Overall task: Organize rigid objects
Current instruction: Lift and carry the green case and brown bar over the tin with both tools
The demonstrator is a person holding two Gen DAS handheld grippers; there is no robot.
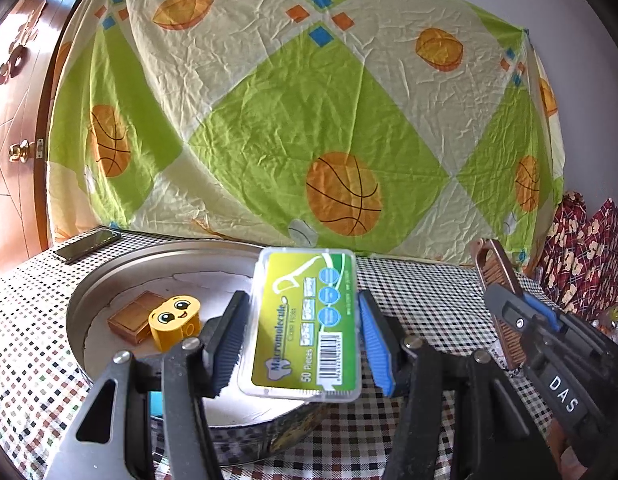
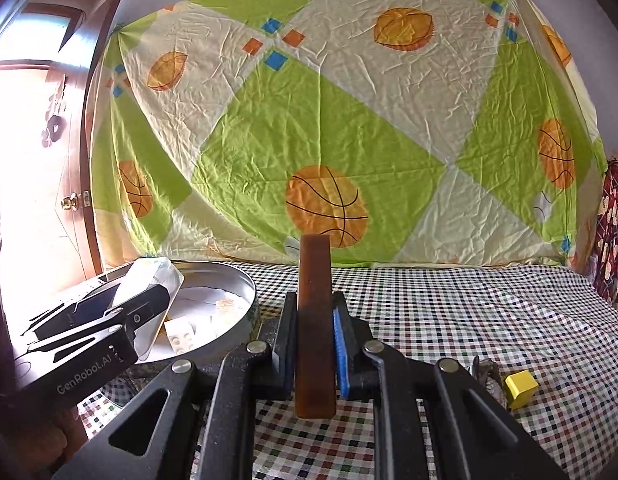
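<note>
My left gripper (image 1: 303,304) is shut on a clear floss-pick box (image 1: 305,320) with a green label, holding it tilted over the right part of a round metal tin (image 1: 109,276). Inside the tin lie a yellow smiley block (image 1: 175,322) and a flat brown box (image 1: 133,318). My right gripper (image 2: 314,304) is shut on a brown comb (image 2: 315,264), held upright and seen edge-on above the checked cloth. From the right wrist view, the left gripper (image 2: 149,300) with the box (image 2: 157,276) hangs over the tin (image 2: 245,280). The right gripper (image 1: 509,308) and comb (image 1: 495,268) stand to the right of the tin.
A dark phone (image 1: 87,245) lies on the checked tablecloth behind the tin. A small yellow cube (image 2: 520,390) and a small metal item (image 2: 487,372) sit at the near right. A basketball-print sheet hangs behind the table; a wooden door stands at the left.
</note>
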